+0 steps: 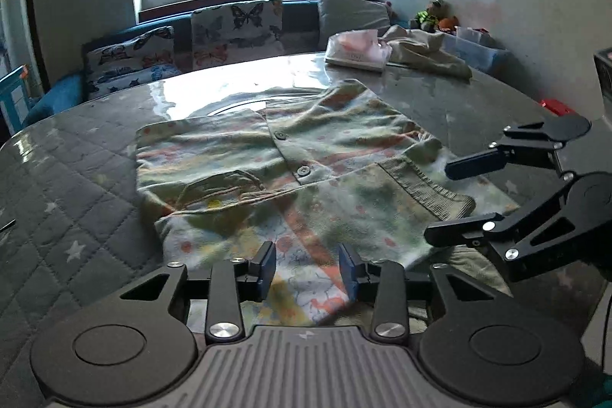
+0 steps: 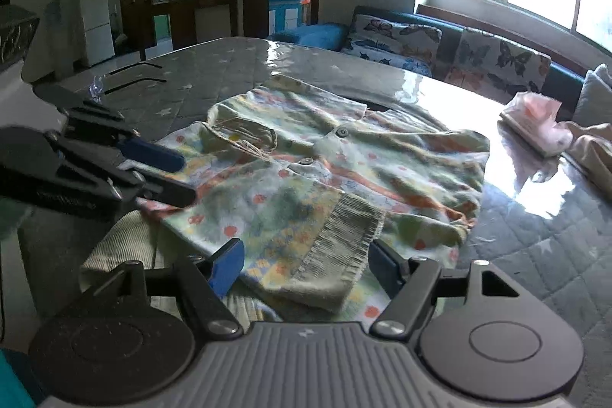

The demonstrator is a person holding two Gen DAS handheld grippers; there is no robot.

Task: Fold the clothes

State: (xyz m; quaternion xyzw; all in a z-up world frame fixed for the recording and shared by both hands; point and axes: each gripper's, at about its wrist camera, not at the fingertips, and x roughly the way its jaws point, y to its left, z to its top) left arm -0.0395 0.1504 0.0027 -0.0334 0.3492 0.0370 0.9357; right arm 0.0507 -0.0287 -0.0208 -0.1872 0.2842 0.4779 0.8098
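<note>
Cardigan (image 1: 306, 155), a small patterned knit with 2 buttons down its front, lies flat near the middle of the tabletop (image 1: 76, 186), which has a quilted star-print cover under a glossy sheet. Both sleeves are folded in across the body, and a ribbed cuff (image 2: 344, 236) rests on the front near the hem.

Left gripper (image 1: 308, 264) hovers over the hem at the near edge of the tabletop, its blue-padded fingers spread with printed fabric showing between them; I cannot tell whether the pads touch the cloth. Right gripper (image 2: 306, 264) sits beside it at the same hem, fingers spread wide on either side of the ribbed cuff, gripping nothing.

Toward the far edge of the tabletop lie a tissue pack (image 1: 357, 50) and a beige garment (image 1: 424, 52).
</note>
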